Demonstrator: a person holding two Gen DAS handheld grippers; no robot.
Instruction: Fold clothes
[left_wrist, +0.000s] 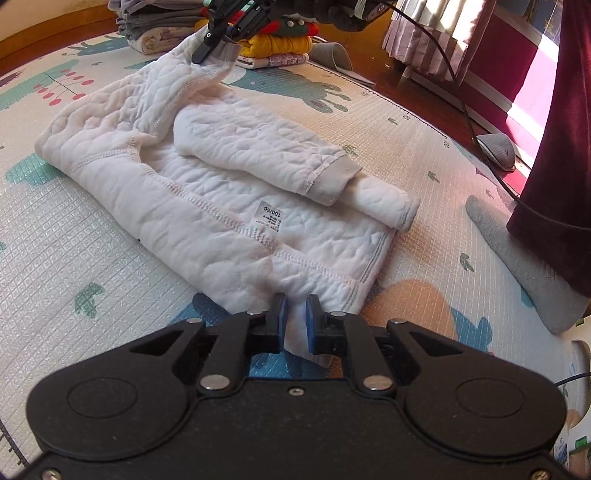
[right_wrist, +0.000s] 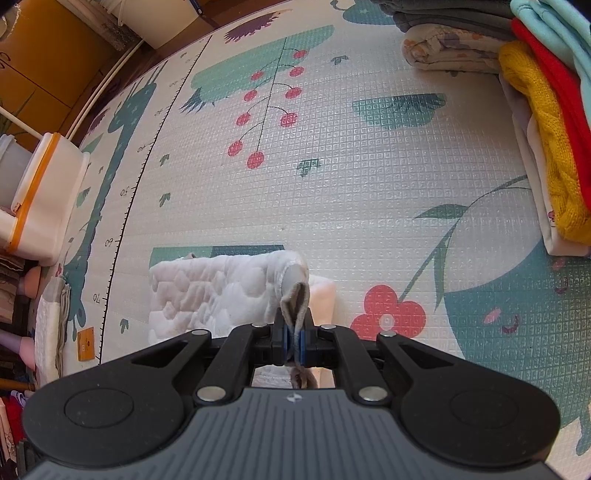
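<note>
Pinching the near hem, the left gripper (left_wrist: 296, 325) anchors the white quilted top (left_wrist: 207, 184) spread on the play mat (left_wrist: 92, 258). The right gripper (right_wrist: 294, 339) clamps the grey sleeve cuff (right_wrist: 295, 295), lifted clear. Soft, light and floppy by the look, so cuffs and stitched hems seem the surest holds.

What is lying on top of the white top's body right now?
On the white quilted top one sleeve lies folded across, its grey cuff over a rolled hem edge. A size label shows. What the sleeve covers cannot be seen.
</note>
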